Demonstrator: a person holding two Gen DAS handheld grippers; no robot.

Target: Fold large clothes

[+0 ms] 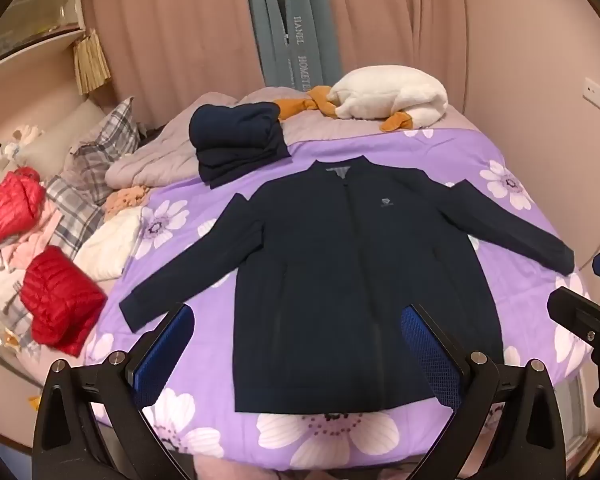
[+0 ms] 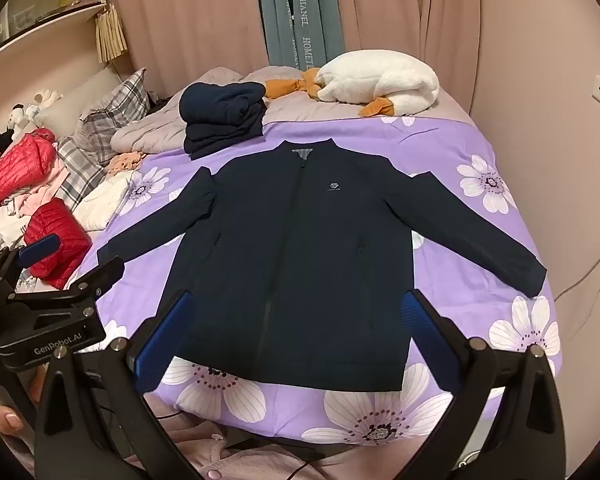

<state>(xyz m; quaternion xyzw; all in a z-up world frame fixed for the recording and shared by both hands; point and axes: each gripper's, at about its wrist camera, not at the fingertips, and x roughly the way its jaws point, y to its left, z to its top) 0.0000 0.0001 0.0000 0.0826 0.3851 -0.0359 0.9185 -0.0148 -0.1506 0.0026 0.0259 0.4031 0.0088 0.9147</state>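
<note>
One jacket (image 1: 340, 240) cuff out of frame

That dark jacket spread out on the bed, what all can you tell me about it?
The navy jacket lies flat and face up on the purple flowered bedcover, collar toward the curtains, hem nearest the cameras. It looks like smooth, thin fabric, zipped closed, with a small pale chest logo, a stand collar and side pockets. Both sleeves angle outward. Nothing grips it.

You hold your left gripper (image 1: 296, 344) and right gripper (image 2: 296, 336) side by side, both tilted downward with jaws spread wide and gripping nothing
</note>
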